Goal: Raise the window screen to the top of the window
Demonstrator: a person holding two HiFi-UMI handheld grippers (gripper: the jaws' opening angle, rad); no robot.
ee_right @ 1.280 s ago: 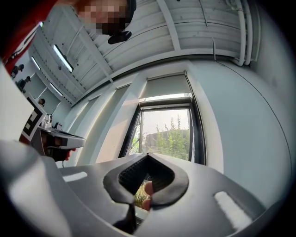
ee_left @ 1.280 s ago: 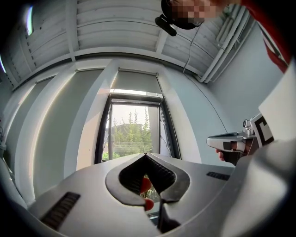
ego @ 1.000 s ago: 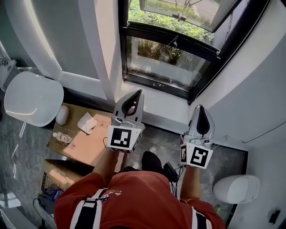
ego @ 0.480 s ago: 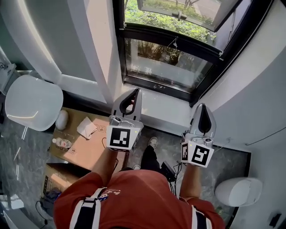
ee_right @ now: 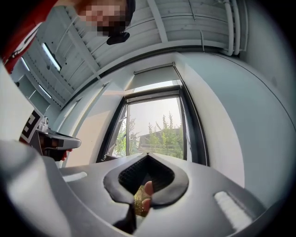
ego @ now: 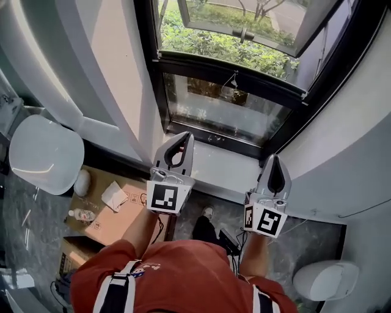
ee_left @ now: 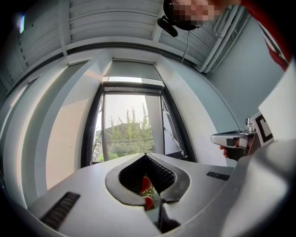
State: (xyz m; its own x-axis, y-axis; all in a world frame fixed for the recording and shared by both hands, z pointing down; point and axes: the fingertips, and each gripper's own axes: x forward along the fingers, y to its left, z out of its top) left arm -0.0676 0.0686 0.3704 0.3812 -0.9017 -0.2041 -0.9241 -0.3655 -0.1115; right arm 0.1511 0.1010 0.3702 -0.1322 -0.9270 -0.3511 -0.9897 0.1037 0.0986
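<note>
pointing toward the window [ego: 226, 92] at 12 o'clock, both grippers hung near the white sill [ego: 229, 166], short of the glass. the left gripper [ego: 186, 137] had its jaws fully closed, tips meeting, with nothing held between them. the right gripper [ego: 274, 159], at 4 o'clock of the left one, likewise had its jaws pressed together and empty. in both gripper views only the tall black-framed window lay beyond the tips.

the upper sash [ego: 244, 18] stood swung outward over green bushes. a black bar [ego: 256, 76] crossed the window at mid-height, and a small pull [ego: 233, 80] dangled from it over the lower pane [ego: 226, 113]. the screen was somewhere in this window, but its mesh could not be told from the glass, so its height could not be judged.

at 9 o'clock sat a white toilet [ego: 46, 153]. a cardboard box [ego: 122, 211] lay on the floor at 8 o'clock, with a bottle [ego: 81, 215] lying on it.
</note>
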